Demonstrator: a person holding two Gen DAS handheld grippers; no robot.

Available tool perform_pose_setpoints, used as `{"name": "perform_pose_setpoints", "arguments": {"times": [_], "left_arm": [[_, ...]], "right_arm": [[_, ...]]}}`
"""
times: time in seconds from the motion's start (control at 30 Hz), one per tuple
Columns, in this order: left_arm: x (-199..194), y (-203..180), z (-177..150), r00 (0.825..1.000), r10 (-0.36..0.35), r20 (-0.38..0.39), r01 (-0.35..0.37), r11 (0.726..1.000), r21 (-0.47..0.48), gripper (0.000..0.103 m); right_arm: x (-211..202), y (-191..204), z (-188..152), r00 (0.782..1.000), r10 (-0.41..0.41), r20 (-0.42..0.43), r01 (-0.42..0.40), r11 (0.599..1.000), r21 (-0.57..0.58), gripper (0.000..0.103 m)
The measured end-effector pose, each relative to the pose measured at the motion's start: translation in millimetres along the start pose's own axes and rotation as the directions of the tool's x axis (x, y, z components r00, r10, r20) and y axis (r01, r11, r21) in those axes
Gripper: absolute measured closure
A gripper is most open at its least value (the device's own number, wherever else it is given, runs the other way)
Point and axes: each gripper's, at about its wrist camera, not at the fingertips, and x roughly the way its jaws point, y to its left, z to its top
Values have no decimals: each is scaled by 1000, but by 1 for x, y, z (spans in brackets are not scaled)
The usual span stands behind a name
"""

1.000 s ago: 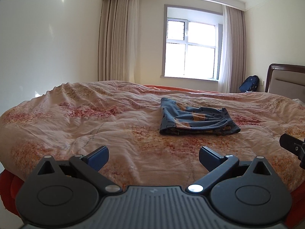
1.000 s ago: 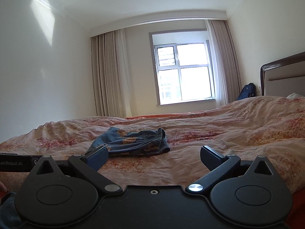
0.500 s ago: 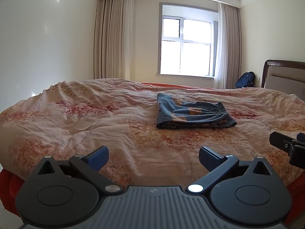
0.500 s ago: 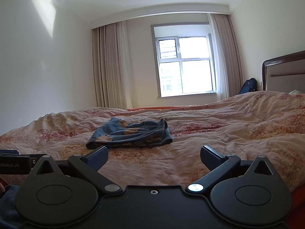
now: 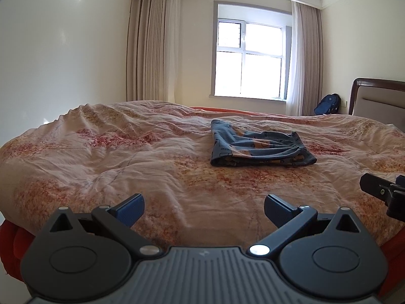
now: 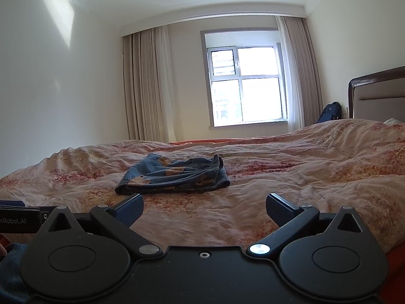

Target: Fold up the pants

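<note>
Blue patterned pants (image 5: 258,148) lie folded in a compact stack on the floral bedspread (image 5: 126,157), waistband toward the right. My left gripper (image 5: 203,211) is open and empty at the bed's near edge, well short of the pants. In the right wrist view the same pants (image 6: 174,176) lie ahead and left of centre, and my right gripper (image 6: 203,209) is open with nothing between its fingers. The right gripper's body (image 5: 384,192) shows at the right edge of the left wrist view.
A brown headboard (image 5: 379,98) stands at the right. A dark blue backpack (image 5: 327,103) leans by the curtained window (image 5: 250,58). A red sheet (image 5: 10,240) hangs below the bedspread's near edge. The left gripper's body (image 6: 19,220) shows at the left edge of the right wrist view.
Both grippers have drawn back and risen slightly, so the folded pants sit a little farther and lower in view. The pants have not moved on the bed.
</note>
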Motion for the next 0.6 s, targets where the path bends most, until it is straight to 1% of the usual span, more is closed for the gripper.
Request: {"name": "perform_pose_setpoints", "arguments": {"times": [0.6], "left_arm": [[1,1,-4,1000,0,-7,0,1000,-2,0]], "right_arm": [[1,0,-2,1000,-1,-7,1,1000,1,0]]}}
